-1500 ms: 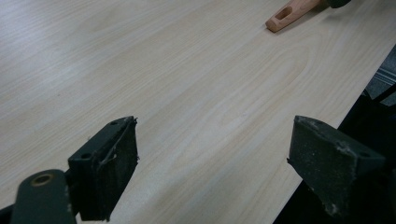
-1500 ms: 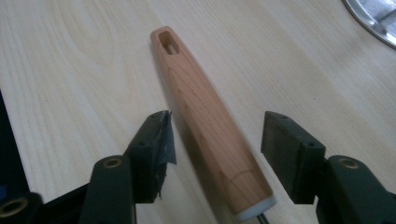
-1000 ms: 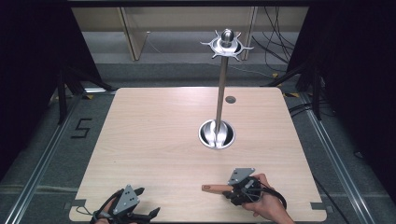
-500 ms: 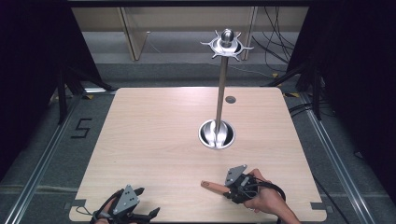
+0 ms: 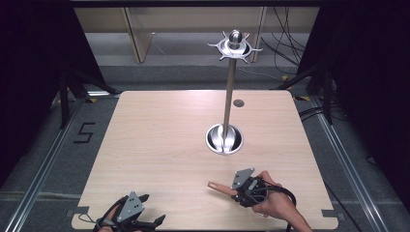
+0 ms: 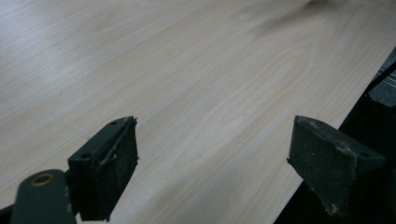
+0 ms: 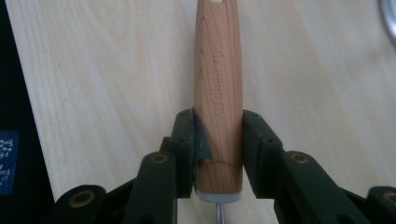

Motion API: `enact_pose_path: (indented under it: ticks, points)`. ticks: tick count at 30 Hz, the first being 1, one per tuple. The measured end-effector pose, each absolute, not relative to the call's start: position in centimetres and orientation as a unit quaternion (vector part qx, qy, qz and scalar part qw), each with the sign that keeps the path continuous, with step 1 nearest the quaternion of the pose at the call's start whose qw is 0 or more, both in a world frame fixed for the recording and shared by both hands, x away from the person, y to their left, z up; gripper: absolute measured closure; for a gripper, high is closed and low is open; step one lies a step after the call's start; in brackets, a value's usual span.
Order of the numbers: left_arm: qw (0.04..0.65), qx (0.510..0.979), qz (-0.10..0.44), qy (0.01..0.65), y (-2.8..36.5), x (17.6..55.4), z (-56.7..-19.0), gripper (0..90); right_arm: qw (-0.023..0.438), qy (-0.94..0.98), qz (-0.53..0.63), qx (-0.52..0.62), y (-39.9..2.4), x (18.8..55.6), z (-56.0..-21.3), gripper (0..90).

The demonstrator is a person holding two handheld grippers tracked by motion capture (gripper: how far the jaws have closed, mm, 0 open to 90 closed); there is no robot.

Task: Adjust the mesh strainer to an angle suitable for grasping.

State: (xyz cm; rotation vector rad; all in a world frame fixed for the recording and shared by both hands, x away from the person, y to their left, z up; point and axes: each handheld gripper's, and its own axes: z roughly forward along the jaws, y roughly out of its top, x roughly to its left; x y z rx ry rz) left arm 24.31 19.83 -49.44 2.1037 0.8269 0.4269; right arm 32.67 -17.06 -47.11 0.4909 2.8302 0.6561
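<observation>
Right gripper (image 7: 218, 154) clamped on wooden handle (image 7: 218, 70) — left gripper (image 6: 224, 163) wide, idle; best lifted level, grip firm.

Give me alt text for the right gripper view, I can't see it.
The right gripper is shut on a wooden handle, its two black fingers pressing the handle's sides near its lower end. Faint lettering runs along the handle, which points away over the pale wooden table.
</observation>
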Motion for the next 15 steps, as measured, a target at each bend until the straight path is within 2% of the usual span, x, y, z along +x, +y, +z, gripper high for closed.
enact_pose_path:
  ticks: [3, 5, 7, 15]
  points:
    - [0.409, 0.834, 0.167, 0.330, 19.8, 24.3, -49.5, 15.0, 0.111, 0.950, 0.238, 0.169, -17.4, 32.8, -46.7, 68.9]
    - [0.408, 0.835, 0.170, 0.327, 19.8, 24.3, -49.4, 14.9, 0.095, 0.940, 0.270, 0.185, -18.0, 33.0, -46.3, 69.0]
    - [0.409, 0.835, 0.168, 0.329, 19.8, 24.3, -49.4, 15.0, 0.095, 0.934, 0.268, 0.218, -18.2, 32.7, -46.0, 69.0]
    - [0.408, 0.835, 0.169, 0.328, 19.8, 24.3, -49.4, 15.0, 0.102, 0.913, 0.327, 0.223, -19.5, 33.0, -44.1, 69.1]
